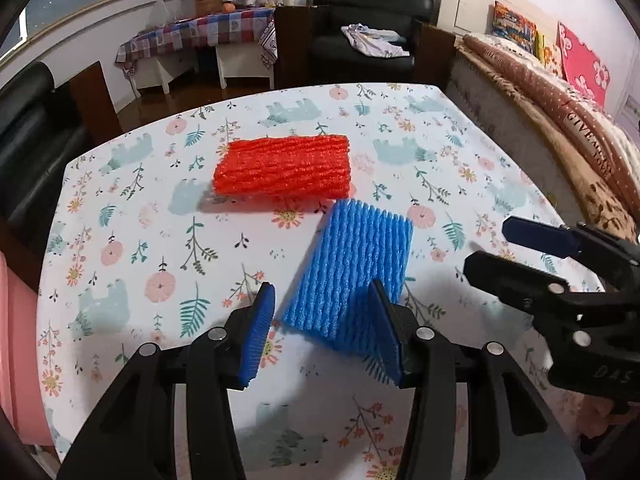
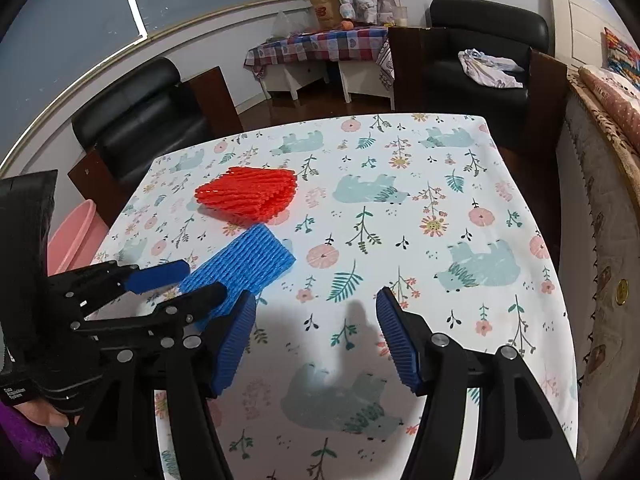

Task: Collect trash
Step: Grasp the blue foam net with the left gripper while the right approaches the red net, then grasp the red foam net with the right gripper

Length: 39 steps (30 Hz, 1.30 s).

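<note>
A blue foam fruit net [image 1: 356, 264] lies flat on the flowered tablecloth [image 1: 160, 200], with a red foam net [image 1: 284, 168] just beyond it. My left gripper [image 1: 324, 304] is open, low over the near end of the blue net, with its right finger over the net. My right gripper [image 2: 316, 312] is open and empty over bare cloth to the right of the nets; it shows in the left wrist view [image 1: 492, 248] at the right. In the right wrist view the blue net [image 2: 248, 260] and the red net [image 2: 252, 192] lie at the left, with the left gripper [image 2: 192, 284] at the blue net's near end.
A pink bin [image 2: 70, 236] stands beside the table's left edge. Black armchairs [image 1: 368, 24] and a small checked table [image 1: 204, 36] stand beyond the far edge. A bed with blankets [image 1: 560, 120] runs along the right.
</note>
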### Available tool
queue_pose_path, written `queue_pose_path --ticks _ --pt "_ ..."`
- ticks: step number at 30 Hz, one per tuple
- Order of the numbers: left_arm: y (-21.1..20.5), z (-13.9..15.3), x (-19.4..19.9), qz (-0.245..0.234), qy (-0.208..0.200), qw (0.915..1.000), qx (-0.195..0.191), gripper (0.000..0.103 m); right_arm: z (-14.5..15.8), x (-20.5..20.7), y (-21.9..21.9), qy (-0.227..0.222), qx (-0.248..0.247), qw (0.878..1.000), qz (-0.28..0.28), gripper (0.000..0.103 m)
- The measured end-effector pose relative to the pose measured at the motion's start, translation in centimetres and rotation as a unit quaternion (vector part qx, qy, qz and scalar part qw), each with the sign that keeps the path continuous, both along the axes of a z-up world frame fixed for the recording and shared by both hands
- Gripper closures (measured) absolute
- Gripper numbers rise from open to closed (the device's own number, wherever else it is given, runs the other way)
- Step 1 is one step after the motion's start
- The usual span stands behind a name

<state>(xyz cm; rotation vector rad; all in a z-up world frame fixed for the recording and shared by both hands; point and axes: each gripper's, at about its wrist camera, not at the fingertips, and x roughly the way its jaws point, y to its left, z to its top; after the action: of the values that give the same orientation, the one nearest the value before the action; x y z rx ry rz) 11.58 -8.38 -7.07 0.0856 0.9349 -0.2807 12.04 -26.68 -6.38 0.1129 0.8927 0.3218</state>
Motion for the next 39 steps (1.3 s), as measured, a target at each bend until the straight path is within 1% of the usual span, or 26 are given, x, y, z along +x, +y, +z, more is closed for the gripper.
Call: queue_pose_path --ticks 1,2,3,5,6,7,10,13,16,20,25,29,31,32,33,34,36,39 --pt "0.1 0.0 -0.1 0.000 -0.001 1.0000 -0.001 0.056 -0.1 0.1 -0.1 0.001 0.001 1.000 -0.001 0.041" --pt "0.1 -0.1 -0.1 -0.001 0.002 1.0000 -0.002 0.069 -0.2 0.2 -0.1 0.002 0.001 1.000 -0.001 0.041" --pt "0.2 -0.1 -0.1 -0.004 0.007 0.9999 -0.009 0.073 -0.2 0.3 -0.1 0.003 0.001 1.000 -0.001 0.041" --pt "0.3 0.0 -0.3 -0.007 0.009 0.9998 -0.016 0.087 -0.4 0.5 -0.1 0.007 0.004 1.000 0.000 0.041" --pt "0.3 0.2 -0.5 -0.010 0.008 0.9998 -0.016 0.090 -0.4 0.6 0.0 0.010 0.006 1.000 0.001 0.041" --pt "0.3 0.3 -0.7 -0.011 0.005 0.9998 -0.017 0.095 -0.5 0.7 0.0 0.012 0.008 1.000 0.002 0.041" --pt "0.8 0.6 -1.4 -0.007 0.005 0.9997 -0.024 0.096 -0.4 1.0 0.3 0.013 0.011 1.000 0.007 0.041" --pt "1.6 1.0 -2.3 -0.001 0.005 0.9993 -0.036 0.096 0.4 1.3 1.0 0.000 0.011 1.000 0.018 0.041" --pt "2.5 1.4 -3.4 0.005 0.006 0.9989 -0.046 0.096 1.1 1.8 2.4 -0.010 0.015 0.999 0.043 0.041" --pt "3.9 1.5 -4.7 0.016 0.012 0.9984 -0.053 0.096 1.5 2.6 5.5 -0.015 0.012 0.996 0.089 0.041" --pt "5.1 1.1 -5.6 0.036 0.018 0.9975 -0.057 0.096 1.4 3.4 9.6 -0.018 0.000 0.990 0.137 0.041" --pt "5.8 1.2 -5.8 0.048 0.019 0.9963 -0.068 0.096 0.3 4.2 11.8 -0.009 -0.026 0.988 0.152 0.042" --pt "6.0 1.2 -6.0 0.050 0.019 0.9961 -0.071 0.096 -0.5 4.8 12.2 -0.001 -0.042 0.988 0.146 0.051" --pt "6.2 1.1 -6.1 0.051 0.018 0.9959 -0.072 0.096 -0.7 4.9 12.2 -0.001 -0.051 0.989 0.138 0.059" --pt "6.3 1.1 -6.2 0.052 0.018 0.9958 -0.073 0.096 -0.7 4.9 12.1 -0.004 -0.052 0.990 0.133 0.067" --pt "6.5 1.2 -6.3 0.053 0.017 0.9958 -0.072 0.096 -0.8 5.0 11.8 -0.003 -0.049 0.990 0.132 0.072" --pt "6.8 1.2 -6.5 0.060 0.017 0.9955 -0.071 0.096 -0.7 5.0 11.2 0.001 -0.037 0.991 0.127 0.087" --pt "7.5 1.7 -6.9 0.071 0.009 0.9941 -0.082 0.096 -0.4 4.6 10.3 0.008 -0.017 0.993 0.116 0.091"
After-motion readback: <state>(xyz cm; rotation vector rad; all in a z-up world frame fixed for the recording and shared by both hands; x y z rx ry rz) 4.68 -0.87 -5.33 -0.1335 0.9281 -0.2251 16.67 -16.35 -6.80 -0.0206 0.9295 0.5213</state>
